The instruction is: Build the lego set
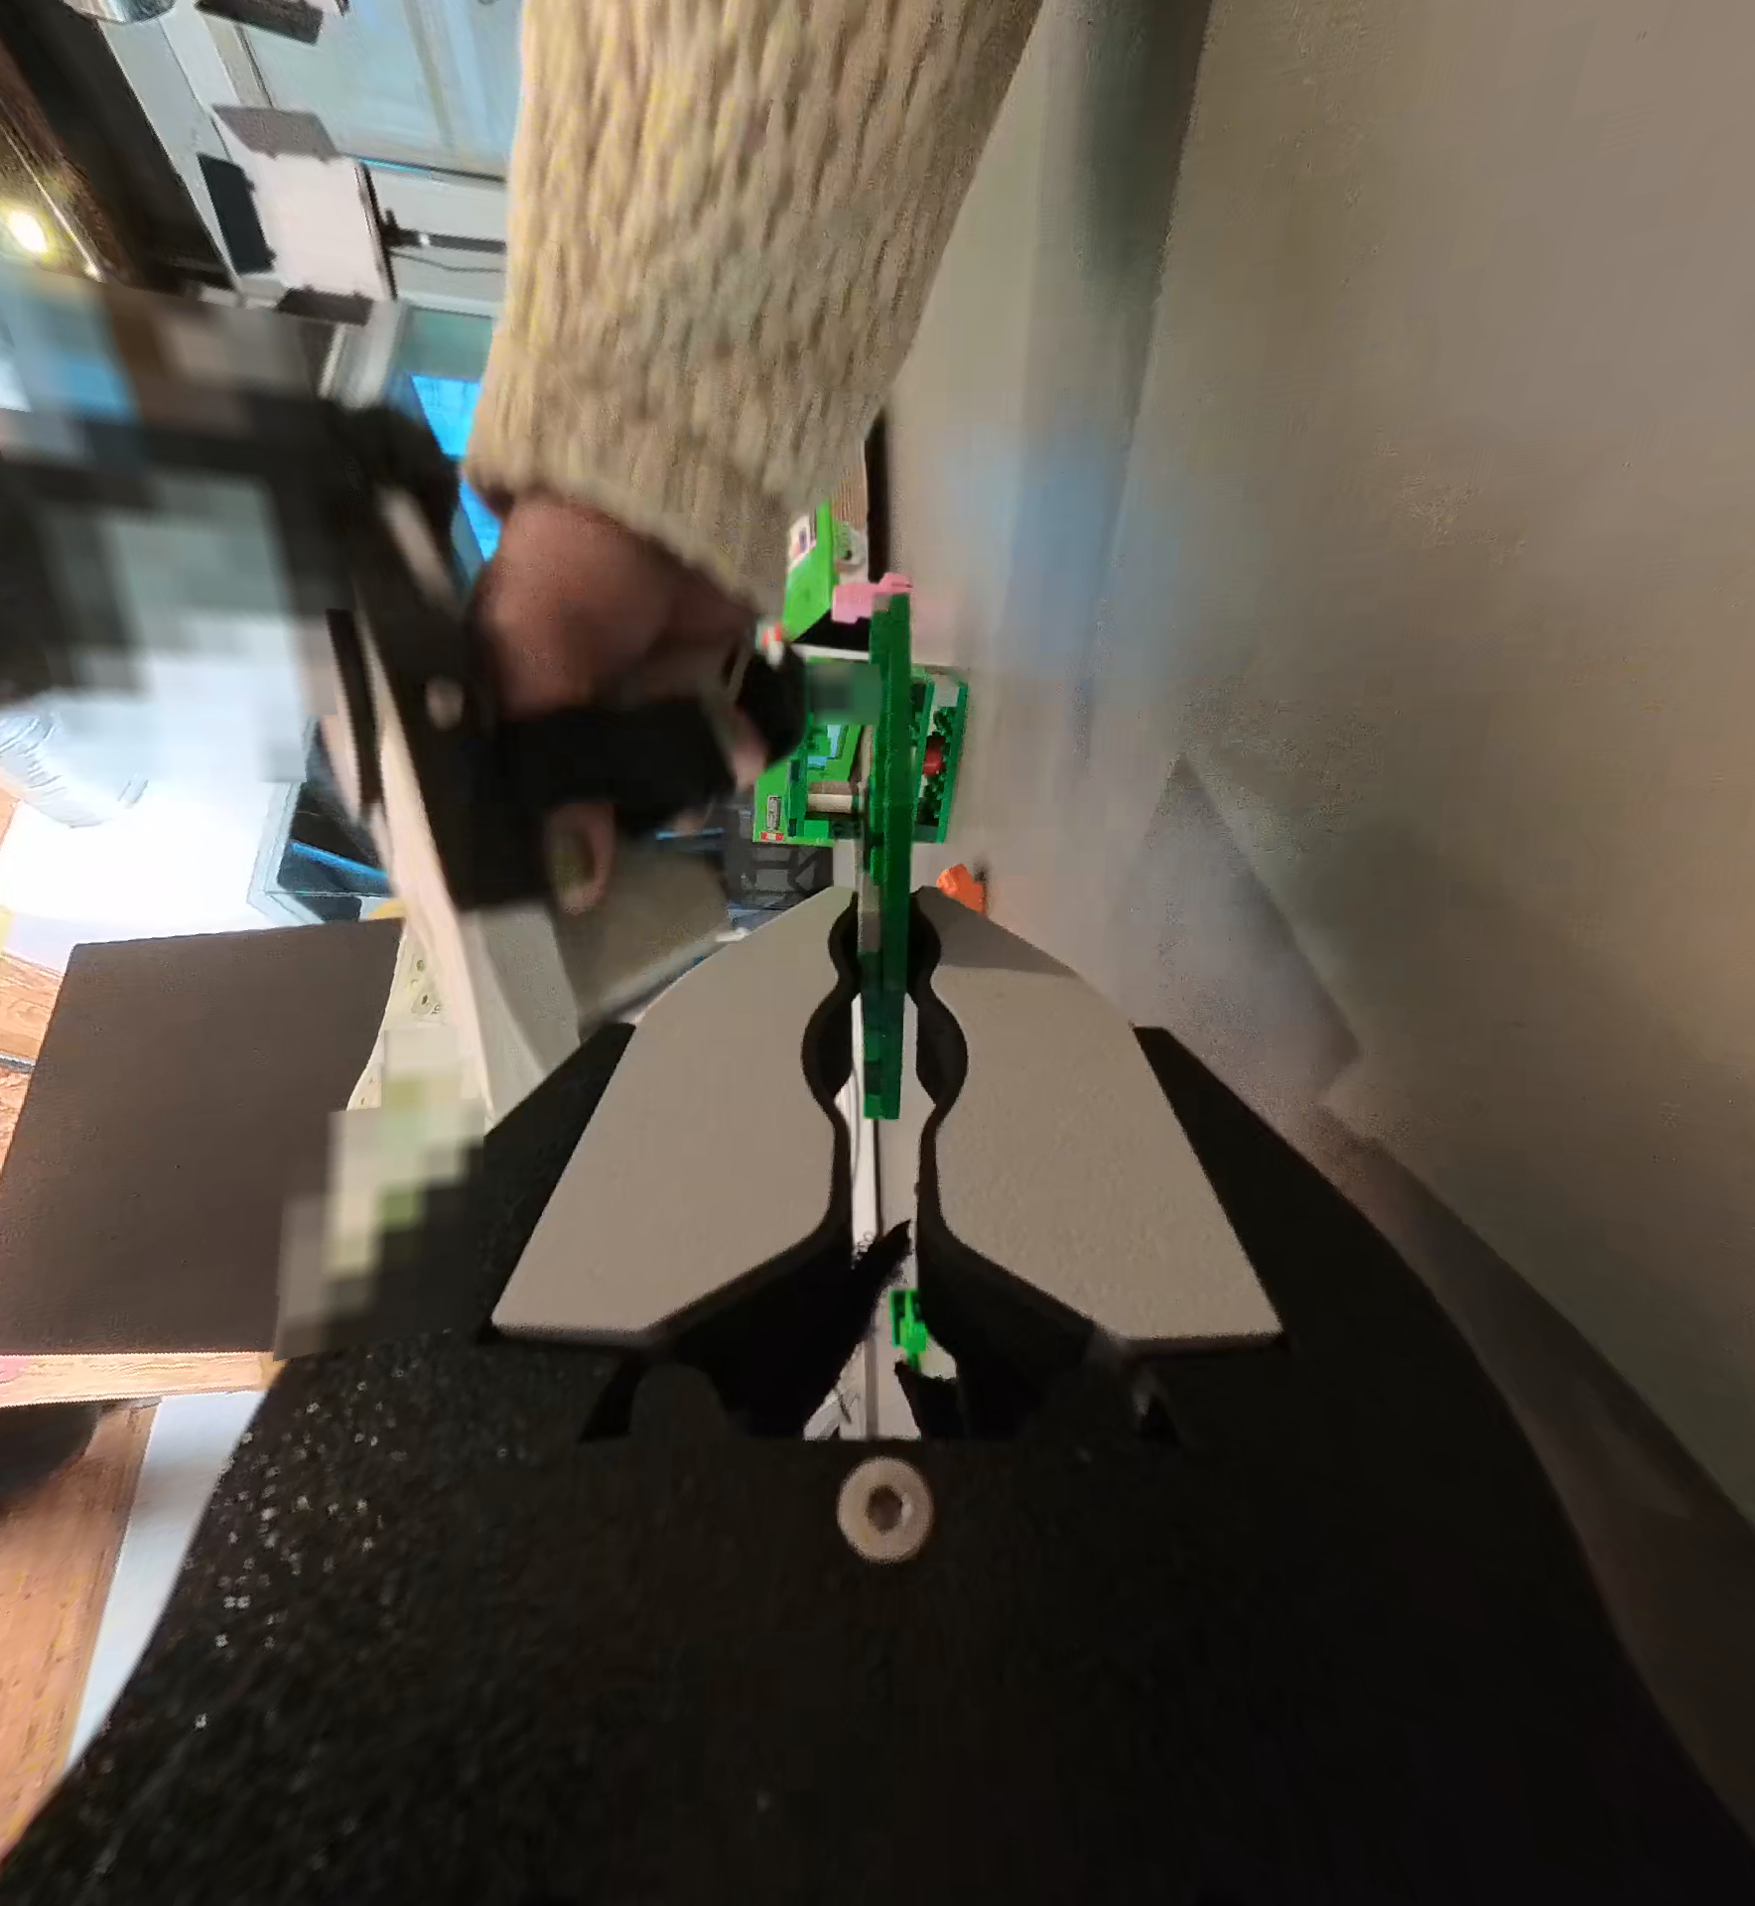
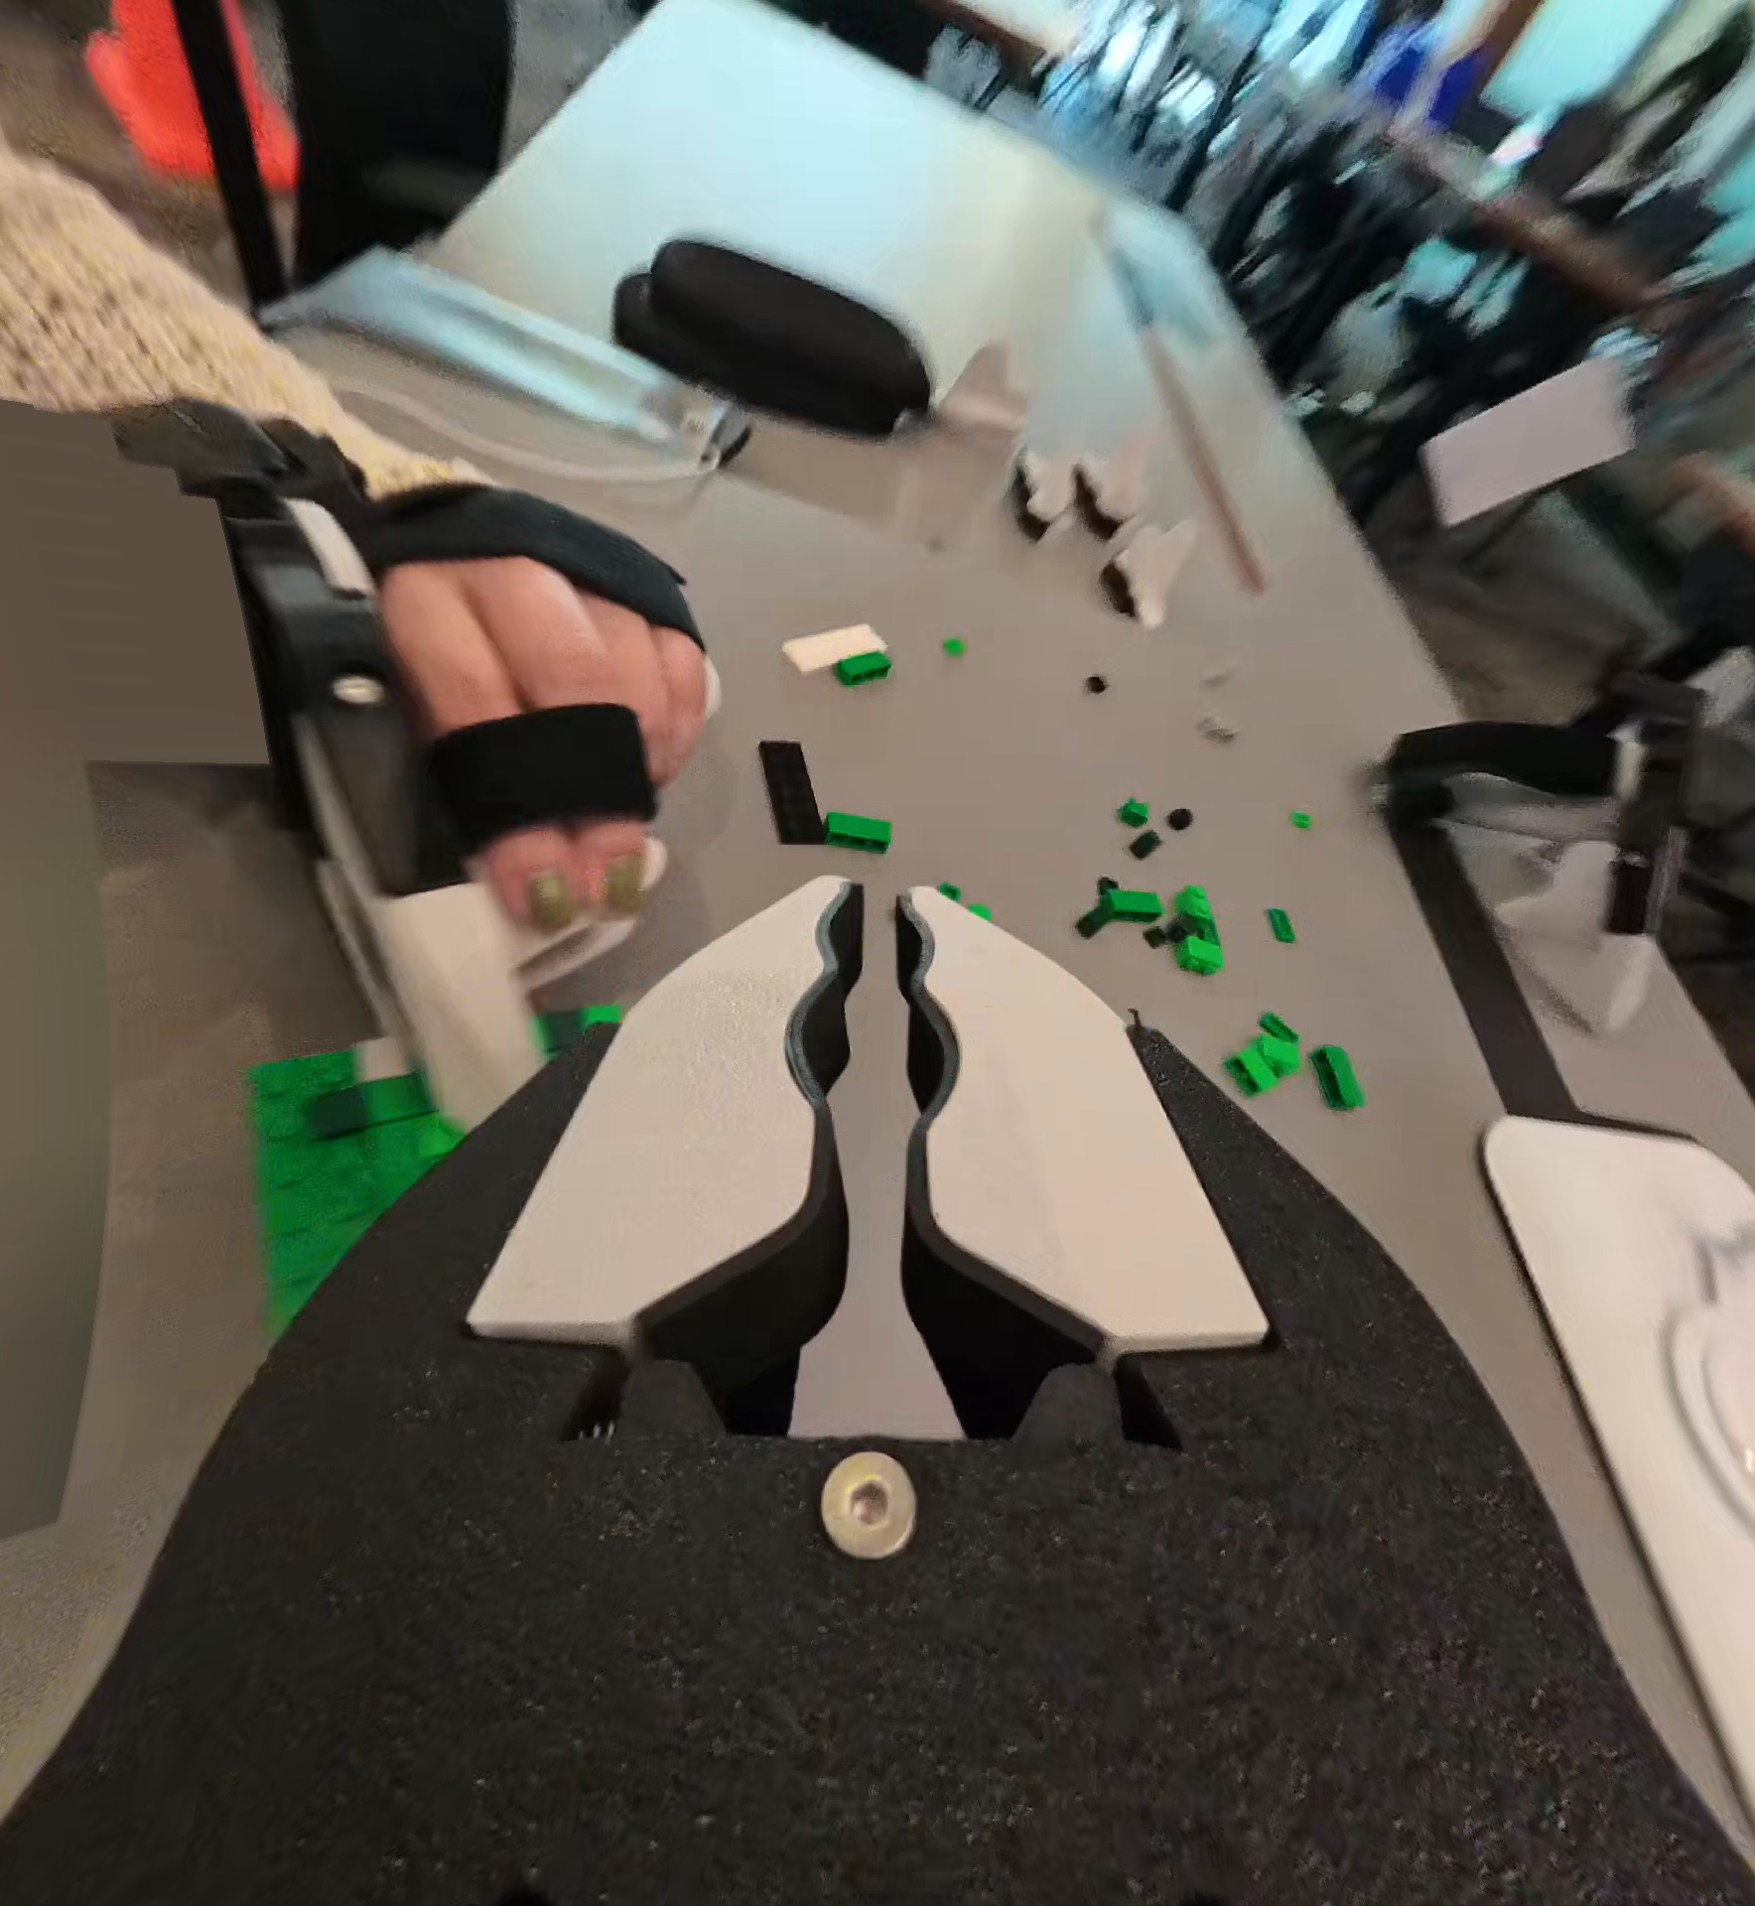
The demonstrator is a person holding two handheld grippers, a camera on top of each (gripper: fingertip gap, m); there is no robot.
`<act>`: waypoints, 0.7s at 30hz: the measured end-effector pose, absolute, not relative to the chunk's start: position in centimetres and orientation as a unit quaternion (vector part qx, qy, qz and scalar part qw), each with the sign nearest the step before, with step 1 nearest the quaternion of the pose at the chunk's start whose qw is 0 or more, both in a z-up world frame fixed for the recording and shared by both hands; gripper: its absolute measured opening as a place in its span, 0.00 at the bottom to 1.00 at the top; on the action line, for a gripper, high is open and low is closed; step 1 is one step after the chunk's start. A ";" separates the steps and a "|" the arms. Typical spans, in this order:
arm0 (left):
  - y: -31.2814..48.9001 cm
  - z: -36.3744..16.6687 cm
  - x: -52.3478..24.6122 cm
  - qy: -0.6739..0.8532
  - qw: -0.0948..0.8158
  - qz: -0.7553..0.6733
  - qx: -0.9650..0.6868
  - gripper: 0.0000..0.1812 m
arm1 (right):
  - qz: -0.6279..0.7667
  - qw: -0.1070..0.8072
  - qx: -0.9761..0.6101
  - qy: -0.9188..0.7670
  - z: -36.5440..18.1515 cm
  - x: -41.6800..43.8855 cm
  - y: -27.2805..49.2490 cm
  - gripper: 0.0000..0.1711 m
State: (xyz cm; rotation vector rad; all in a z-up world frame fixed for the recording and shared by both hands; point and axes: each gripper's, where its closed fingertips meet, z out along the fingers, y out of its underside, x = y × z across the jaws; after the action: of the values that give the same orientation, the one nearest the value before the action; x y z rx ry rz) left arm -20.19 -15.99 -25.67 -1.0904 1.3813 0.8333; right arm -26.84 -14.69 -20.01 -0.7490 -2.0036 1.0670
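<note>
Left wrist view: the left gripper [image 1: 886, 918] is clenched on the edge of a flat green lego baseplate [image 1: 889, 825] held on edge, with small green, pink and red bricks built on its far part; beyond it a hand [image 1: 585, 629] in a cream knitted sleeve [image 1: 719, 258] holds the other tool. In the right wrist view the right gripper [image 2: 881, 899] hangs over the grey table [image 2: 956, 743], jaws a narrow slit apart and empty. Loose green bricks [image 2: 1188, 928] lie scattered to its right, a black flat plate [image 2: 789, 792] just beyond, the baseplate low at the left.
</note>
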 end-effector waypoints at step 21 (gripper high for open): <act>-15.5 -26.1 -19.9 0.595 0.550 0.352 -0.469 0.03 | 0.269 0.136 -0.288 -0.909 -30.9 -37.8 -13.4 0.08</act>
State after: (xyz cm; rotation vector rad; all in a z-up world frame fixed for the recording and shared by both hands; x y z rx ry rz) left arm -19.87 -15.46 -26.06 -1.1093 1.4093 0.8325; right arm -37.81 -13.42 -30.95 -0.8347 -2.6320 0.7791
